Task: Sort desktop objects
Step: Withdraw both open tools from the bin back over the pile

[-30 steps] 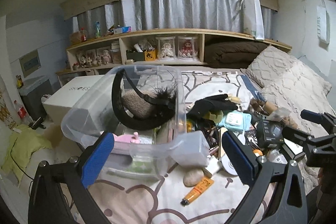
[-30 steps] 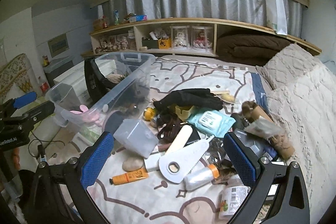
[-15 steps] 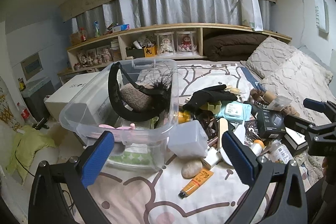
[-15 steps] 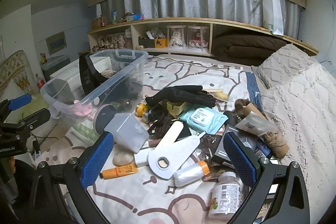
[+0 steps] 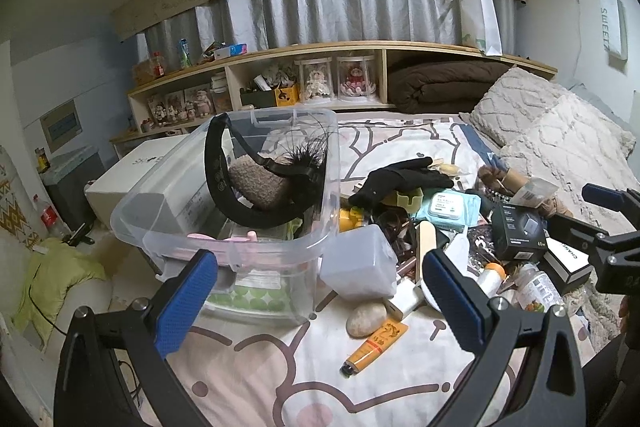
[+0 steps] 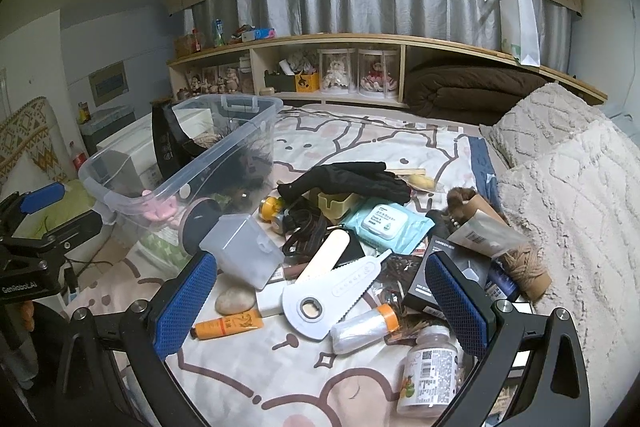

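while both grippers' fingers (image 5: 186,303) (image 6: 186,303) stay spread empty, the bin (image 5: 224,227) looks farther away.

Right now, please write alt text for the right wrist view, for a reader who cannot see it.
The open right tool hovers over a cluttered bed: white serrated tool, orange tube, blue wipes pack, black gloves. A clear storage bin stands left.

i held my left gripper (image 5: 320,299) with its jaws spread wide and nothing between the blue pads (image 5: 186,303). my right gripper (image 6: 322,301) was the same, jaws wide apart and empty, both raised and pointing forward, side by side.
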